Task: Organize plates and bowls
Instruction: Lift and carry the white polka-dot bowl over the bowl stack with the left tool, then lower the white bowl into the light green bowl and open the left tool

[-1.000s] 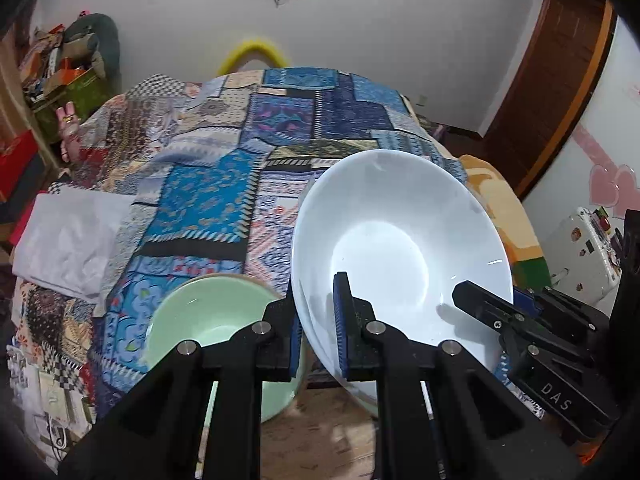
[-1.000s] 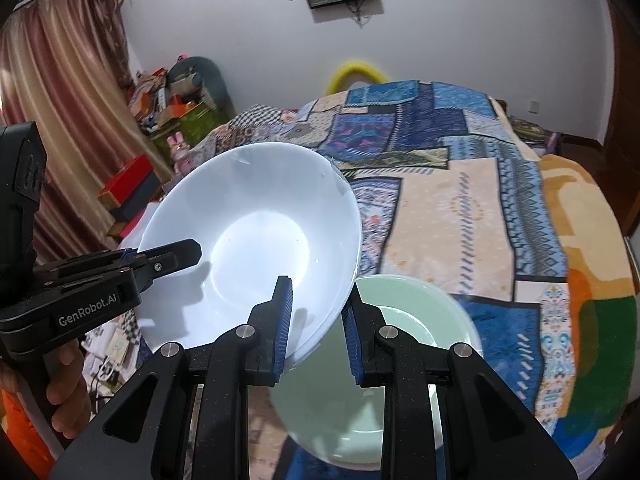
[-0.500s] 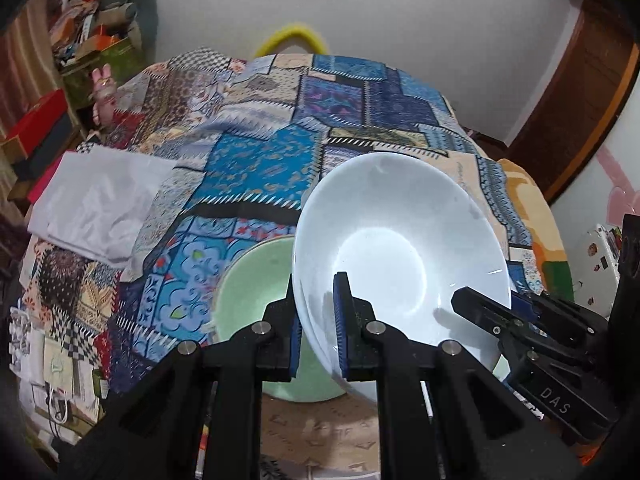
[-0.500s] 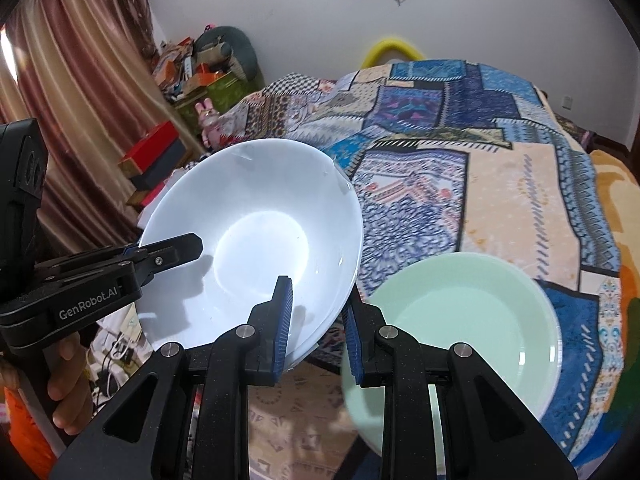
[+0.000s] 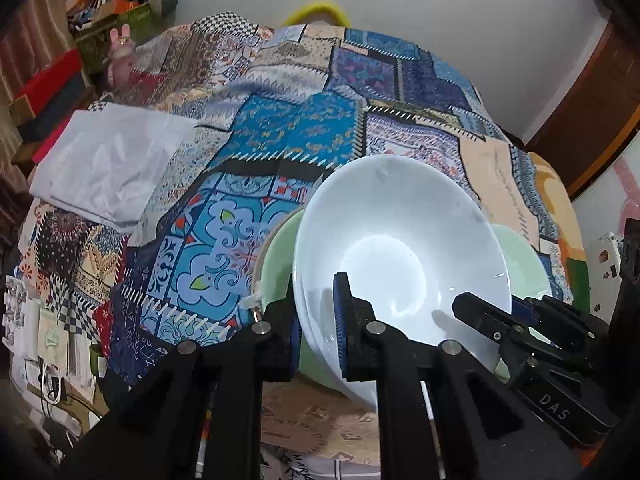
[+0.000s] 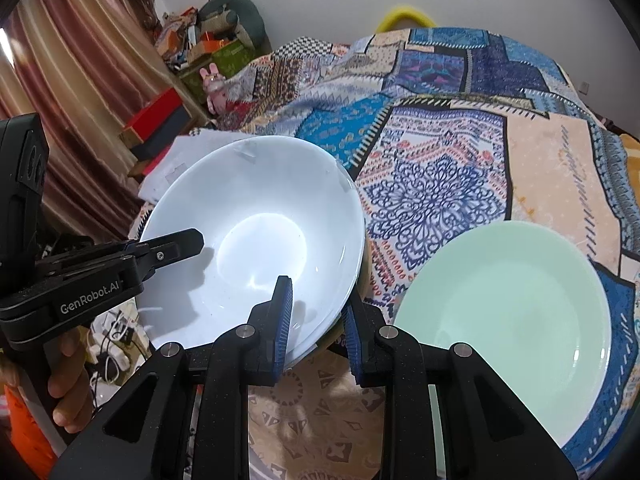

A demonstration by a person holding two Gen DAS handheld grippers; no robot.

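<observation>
A white bowl (image 5: 400, 256), with what looks like a second one nested under it, hangs tilted above the bed's near edge. My left gripper (image 5: 318, 308) is shut on its near left rim. My right gripper (image 6: 316, 312) is shut on the opposite rim of the white bowl (image 6: 256, 236). Each view also shows the other tool: the right gripper (image 5: 492, 308) and the left gripper (image 6: 180, 246). A pale green plate (image 6: 504, 308) lies flat on the patchwork bedspread (image 6: 440, 184). In the left wrist view the green plate (image 5: 278, 248) sits partly hidden behind the bowl.
A crumpled white cloth (image 5: 108, 160) lies on the bed's left side. Red boxes (image 6: 156, 114), a pink toy rabbit (image 5: 120, 54) and clutter fill the far left corner by a curtain (image 6: 80, 64). A patterned brown mat (image 6: 320, 404) covers the floor below. A person's hand (image 6: 68, 384) holds the left tool.
Both grippers have carried the white bowl lower and closer to the bed. The green plate has slid rightward in both views and looks larger.
</observation>
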